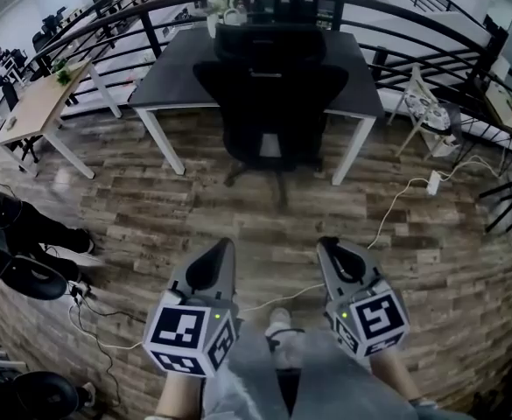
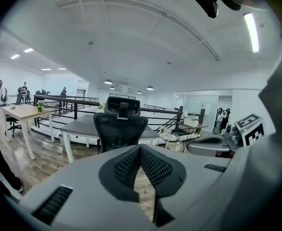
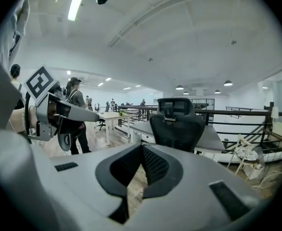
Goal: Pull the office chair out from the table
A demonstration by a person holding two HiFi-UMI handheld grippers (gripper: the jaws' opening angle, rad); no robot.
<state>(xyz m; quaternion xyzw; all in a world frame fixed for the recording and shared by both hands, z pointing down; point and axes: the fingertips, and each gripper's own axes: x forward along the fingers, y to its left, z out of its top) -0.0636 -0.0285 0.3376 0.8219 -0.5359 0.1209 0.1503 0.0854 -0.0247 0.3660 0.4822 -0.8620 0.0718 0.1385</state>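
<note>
The floor (image 1: 238,226) is laid in brown, weathered wood-look planks, and a white cable (image 1: 396,204) trails across it to the right. A black metal railing (image 1: 396,16) curves round behind the work area, with more of the white-walled open office beyond it. At the left stands a light wooden table with white legs (image 1: 37,108).

In the middle is a dark grey rectangular table on white legs (image 1: 164,81). The black mesh-backed office chair with a headrest (image 1: 269,103) is pushed in at its near edge, between the legs. Its back faces the head camera and the headrest rises above the tabletop. The seat sits under the top, and the dark base rests on the planks just in front.

The grey left gripper (image 1: 229,245) and the grey right gripper (image 1: 324,243) are side by side, low in the head view, well apart from the chair and pointing toward it. Each has its ribbed jaws pressed together with nothing between them.
</note>
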